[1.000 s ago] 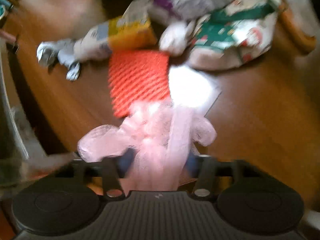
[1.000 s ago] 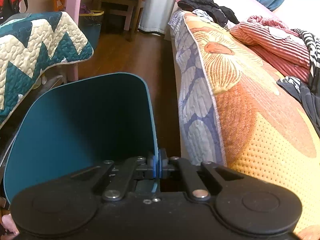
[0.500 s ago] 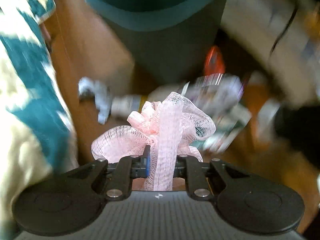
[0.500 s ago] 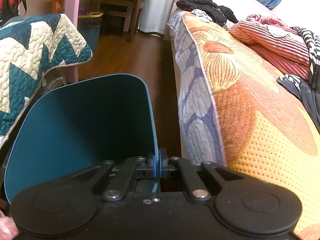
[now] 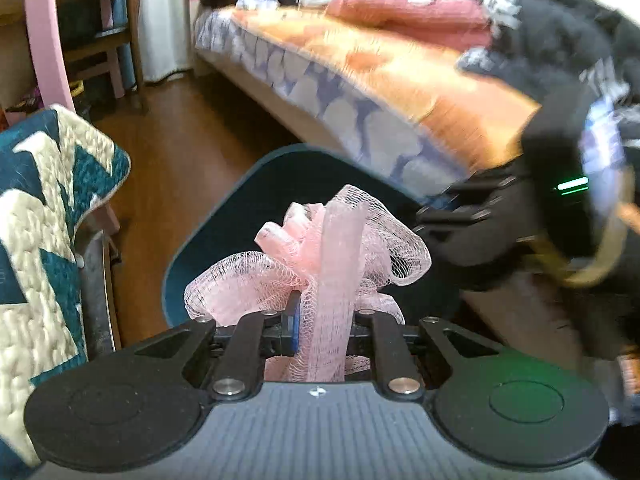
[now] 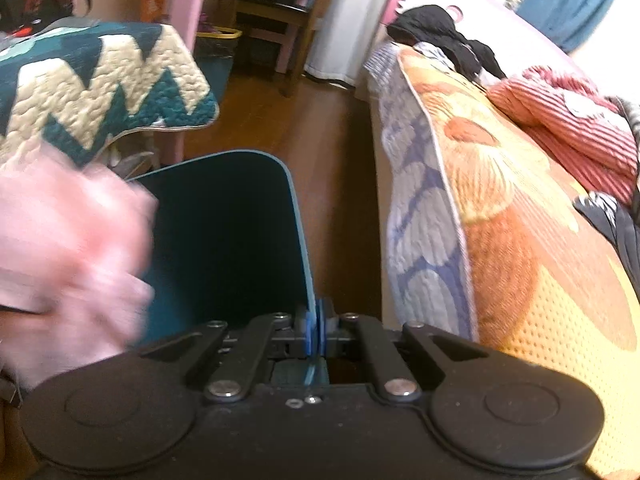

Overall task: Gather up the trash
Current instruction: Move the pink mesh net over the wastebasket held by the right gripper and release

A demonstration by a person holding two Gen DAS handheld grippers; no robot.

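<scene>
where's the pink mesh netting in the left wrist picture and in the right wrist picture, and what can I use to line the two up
Left wrist: the pink mesh netting sits at lower centre, pinched in the left gripper, in front of the teal bin.
Right wrist: it is the blurred pink mass at the left edge, beside the bin whose rim the right gripper pinches.
Shared landmark: the teal bin; the orange bed cover also shows in both.

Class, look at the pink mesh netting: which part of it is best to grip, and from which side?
Grip the pink mesh netting at its gathered middle band, coming from the side where that band hangs free. The ruffles around it are loose and would slip, while the bunched band is dense; the left gripper is clamped across it that way.
</scene>
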